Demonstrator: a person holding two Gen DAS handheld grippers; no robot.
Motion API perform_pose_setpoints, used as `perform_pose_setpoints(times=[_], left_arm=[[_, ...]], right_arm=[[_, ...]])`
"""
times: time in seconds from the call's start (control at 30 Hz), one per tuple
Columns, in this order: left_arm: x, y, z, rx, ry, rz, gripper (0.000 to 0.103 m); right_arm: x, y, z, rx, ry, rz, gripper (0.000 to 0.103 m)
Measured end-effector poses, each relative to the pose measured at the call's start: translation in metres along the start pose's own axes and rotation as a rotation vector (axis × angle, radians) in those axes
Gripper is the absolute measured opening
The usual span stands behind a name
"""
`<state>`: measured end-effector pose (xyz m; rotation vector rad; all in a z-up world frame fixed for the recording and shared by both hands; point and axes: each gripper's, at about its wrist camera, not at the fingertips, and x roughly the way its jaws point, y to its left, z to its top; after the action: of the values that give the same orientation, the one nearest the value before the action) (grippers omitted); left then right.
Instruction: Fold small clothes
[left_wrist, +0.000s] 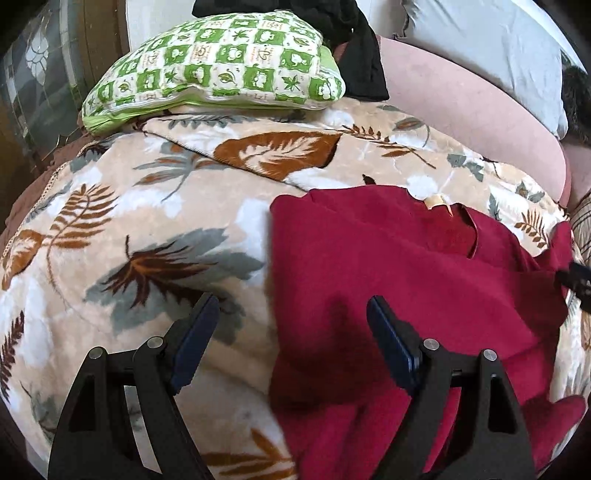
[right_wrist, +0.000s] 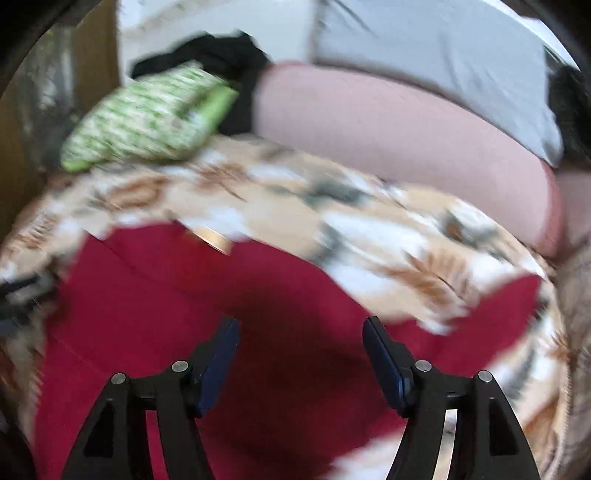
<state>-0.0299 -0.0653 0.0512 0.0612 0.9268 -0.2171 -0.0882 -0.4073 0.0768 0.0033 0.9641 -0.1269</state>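
Observation:
A dark red garment (left_wrist: 399, 280) lies spread on a leaf-patterned blanket (left_wrist: 147, 229), with a small tan label (left_wrist: 436, 201) at its neck. My left gripper (left_wrist: 291, 306) is open and empty, hovering over the garment's left edge. In the blurred right wrist view the same red garment (right_wrist: 207, 295) fills the lower middle. My right gripper (right_wrist: 301, 328) is open and empty just above it. The right gripper's tip shows in the left wrist view (left_wrist: 576, 278) at the garment's right edge.
A green and white checked pillow (left_wrist: 221, 70) lies at the blanket's far side, with black clothing (left_wrist: 354, 55) behind it. A pink cushion (left_wrist: 472, 122) and a pale blue pillow (left_wrist: 491, 48) lie at the back right. A wooden and glass cabinet (left_wrist: 44, 81) stands at left.

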Motion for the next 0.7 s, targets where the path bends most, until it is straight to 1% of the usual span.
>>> perform_pose_setpoints(times=[0.03,0.07,0.1,0.13,0.17,0.2,0.33,0.4,0.5,0.53,0.6,0.63,0.7], left_arm=[[0.003,-0.003,0.0,0.004,0.004,0.005,0.082],[0.007,-0.005,-0.001,0.009,0.011,0.01,0.083],[0.012,-0.008,-0.003,0.017,0.027,0.02,0.083],[0.016,-0.01,-0.004,0.022,0.039,0.026,0.083],[0.019,-0.012,-0.006,0.026,0.049,0.031,0.083],[0.021,-0.012,-0.007,0.026,0.054,0.035,0.083],[0.021,-0.014,-0.009,-0.008,0.03,0.036,0.083],[0.025,-0.016,-0.009,-0.02,0.036,0.034,0.083],[0.034,-0.024,-0.013,0.0,0.054,0.057,0.083],[0.035,-0.025,-0.014,0.006,0.056,0.064,0.083],[0.034,-0.025,-0.015,0.01,0.057,0.056,0.083],[0.033,-0.023,-0.016,0.008,0.059,0.05,0.083],[0.031,-0.02,-0.017,0.005,0.067,0.039,0.082]], right_arm=[[0.006,-0.007,-0.004,0.013,0.021,0.001,0.067],[0.016,-0.013,-0.009,0.025,0.052,0.018,0.062],[0.022,-0.015,-0.012,0.026,0.067,0.051,0.054],[0.026,-0.013,-0.014,0.015,0.071,0.058,0.031],[0.027,-0.011,-0.015,0.001,0.061,0.039,0.01],[0.024,-0.01,-0.014,-0.011,0.042,0.023,0.004],[0.002,-0.015,0.003,0.012,-0.099,-0.009,0.004],[-0.002,-0.019,0.013,0.032,-0.153,-0.031,0.004],[0.025,-0.023,0.021,0.065,-0.141,-0.06,0.004],[0.042,-0.024,0.019,0.065,-0.084,-0.074,0.004],[0.058,-0.028,0.014,0.091,0.025,-0.064,0.004],[0.054,-0.031,0.008,0.116,0.03,-0.043,0.005],[0.032,-0.034,-0.002,0.134,-0.008,-0.025,0.012]])
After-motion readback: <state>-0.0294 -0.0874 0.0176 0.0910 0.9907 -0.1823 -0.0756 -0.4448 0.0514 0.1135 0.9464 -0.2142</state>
